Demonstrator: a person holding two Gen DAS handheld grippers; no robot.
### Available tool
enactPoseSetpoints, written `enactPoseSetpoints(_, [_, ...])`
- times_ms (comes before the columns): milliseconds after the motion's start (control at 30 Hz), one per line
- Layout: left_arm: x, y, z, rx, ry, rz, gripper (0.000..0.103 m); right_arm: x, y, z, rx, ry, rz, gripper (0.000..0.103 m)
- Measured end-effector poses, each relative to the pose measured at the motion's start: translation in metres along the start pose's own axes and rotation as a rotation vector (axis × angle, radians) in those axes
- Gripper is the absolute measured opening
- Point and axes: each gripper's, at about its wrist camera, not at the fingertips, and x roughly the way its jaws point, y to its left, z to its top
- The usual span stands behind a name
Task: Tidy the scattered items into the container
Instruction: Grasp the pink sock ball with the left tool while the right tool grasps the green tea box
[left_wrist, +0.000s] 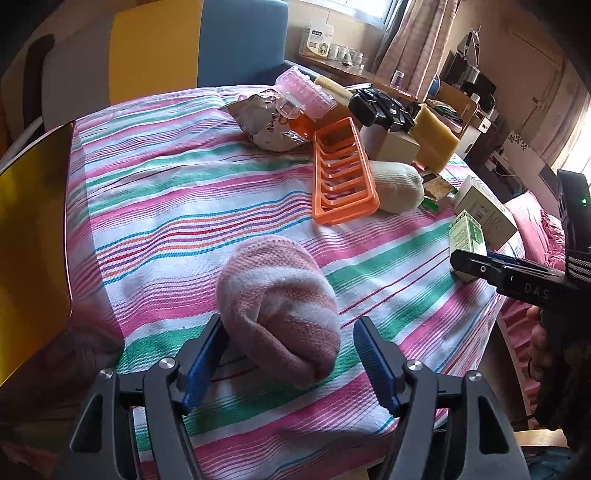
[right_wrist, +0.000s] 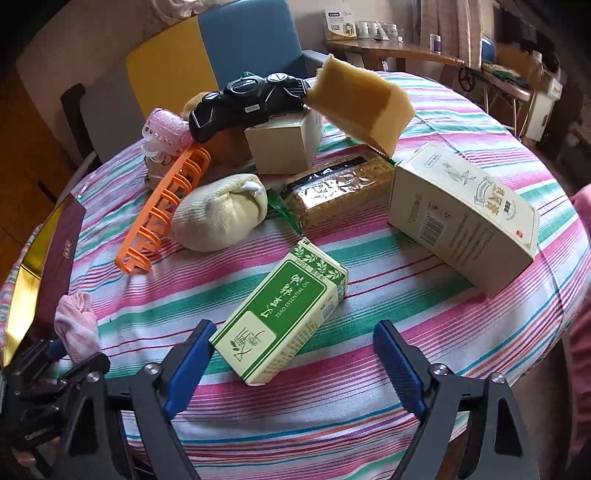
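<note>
While both jaws stand wide, best to go slow. Left hand-held gripper (left_wrist: 290, 360) — released, jaws either side of the pink sock ball (left_wrist: 279, 314), pads not pressing it. Should slide a bit further over the soft roll, then squeeze at its fat middle. Right hand-held gripper (right_wrist: 291, 363) — released too, around the near end of the green box (right_wrist: 282, 312), one pad just beside a corner, the other well apart. Better to line up square with the long sides first, or could twist out. Gold-lined container (left_wrist: 33, 236) waiting at the left edge of the counter (left_wrist: 166, 192). Striped cloth, many more things piled at the back, yellow and blue chairs behind, curtains by a window.
</note>
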Motion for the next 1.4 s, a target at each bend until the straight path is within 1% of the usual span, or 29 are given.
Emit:
enactPoseSetpoints(33, [0.0, 0.0, 0.0, -0.001, -0.002, -0.001, 0.072, -0.001, -0.001, 0.0, -0.018, -0.001, 0.0, 0.072])
enactPoseSetpoints(100, [0.0, -0.001, -0.001, 0.006, -0.005, 0.004, 0.072, -0.003, -0.003, -0.001, -0.055, -0.006, 0.005, 0.058])
enactPoseSetpoints(200, [0.0, -0.002, -0.001, 0.013, -0.008, 0.009, 0.072, -0.007, -0.004, -0.002, -0.145, -0.008, 0.056, 0.058])
enactPoseSetpoints(267, [0.0, -0.002, -0.001, 0.013, -0.006, 0.01, 0.072, -0.007, 0.0, -0.003, -0.237, 0.003, 0.054, 0.058])
enactPoseSetpoints(300, [0.0, -0.002, 0.0, 0.013, -0.006, 0.011, 0.072, -0.005, 0.0, -0.004, -0.257, 0.012, 0.047, 0.058])
enactPoseSetpoints(367, [0.0, -0.002, 0.0, 0.013, -0.005, 0.011, 0.072, -0.001, -0.008, -0.002, -0.214, 0.033, 0.052, 0.059])
enactPoseSetpoints(433, [0.0, -0.002, 0.0, 0.013, -0.004, 0.012, 0.072, 0.0, -0.019, 0.002, -0.113, 0.037, 0.088, 0.063])
enactPoseSetpoints(500, [0.0, -0.002, 0.001, 0.013, -0.003, 0.013, 0.072, 0.0, -0.025, 0.006, 0.006, 0.043, 0.134, 0.077])
enactPoseSetpoints(567, [0.0, -0.002, 0.001, 0.014, -0.001, 0.013, 0.072, 0.002, -0.028, 0.01, 0.102, 0.047, 0.161, 0.08])
enactPoseSetpoints(633, [0.0, -0.002, 0.002, 0.014, 0.0, 0.014, 0.072, 0.004, -0.027, 0.013, 0.15, 0.043, 0.148, 0.08])
enactPoseSetpoints(667, [0.0, -0.002, 0.002, 0.014, 0.0, 0.014, 0.072, 0.004, -0.024, 0.014, 0.146, 0.035, 0.121, 0.076])
enactPoseSetpoints(700, [0.0, -0.002, 0.002, 0.014, 0.001, 0.015, 0.072, 0.005, -0.022, 0.015, 0.129, 0.026, 0.081, 0.065])
enactPoseSetpoints(733, [0.0, -0.002, 0.002, 0.014, 0.001, 0.015, 0.072, 0.004, -0.02, 0.014, 0.112, 0.02, 0.045, 0.059])
enactPoseSetpoints(767, [-0.001, -0.001, 0.004, 0.006, 0.005, 0.012, 0.072, 0.002, -0.019, 0.012, 0.101, 0.015, 0.028, 0.051])
enactPoseSetpoints(800, [-0.001, 0.0, 0.005, -0.005, 0.008, 0.007, 0.072, 0.001, -0.02, 0.011, 0.096, 0.009, 0.024, 0.045])
enactPoseSetpoints(900, [-0.002, 0.002, 0.007, -0.025, 0.009, -0.015, 0.072, -0.002, -0.024, 0.006, 0.083, 0.005, 0.045, 0.041])
enactPoseSetpoints(1033, [-0.004, 0.001, 0.01, -0.033, 0.006, -0.044, 0.072, -0.004, -0.022, 0.002, 0.019, -0.001, 0.054, 0.041])
enactPoseSetpoints(1200, [0.004, 0.001, 0.02, -0.059, 0.028, -0.066, 0.072, -0.004, -0.025, 0.004, 0.035, -0.006, 0.062, 0.042])
enactPoseSetpoints(1300, [0.006, 0.002, 0.023, -0.068, 0.026, -0.06, 0.067, -0.003, -0.024, 0.003, 0.027, -0.014, 0.048, 0.041])
enactPoseSetpoints(1333, [0.006, 0.002, 0.023, -0.063, 0.024, -0.049, 0.061, -0.003, -0.023, 0.003, 0.016, -0.018, 0.036, 0.04])
enactPoseSetpoints(1367, [0.005, 0.002, 0.022, -0.061, 0.021, -0.042, 0.055, -0.003, -0.022, 0.003, 0.005, -0.021, 0.023, 0.033])
enactPoseSetpoints(1400, [0.005, 0.003, 0.021, -0.058, 0.018, -0.036, 0.054, -0.003, -0.022, 0.003, -0.003, -0.024, 0.015, 0.031])
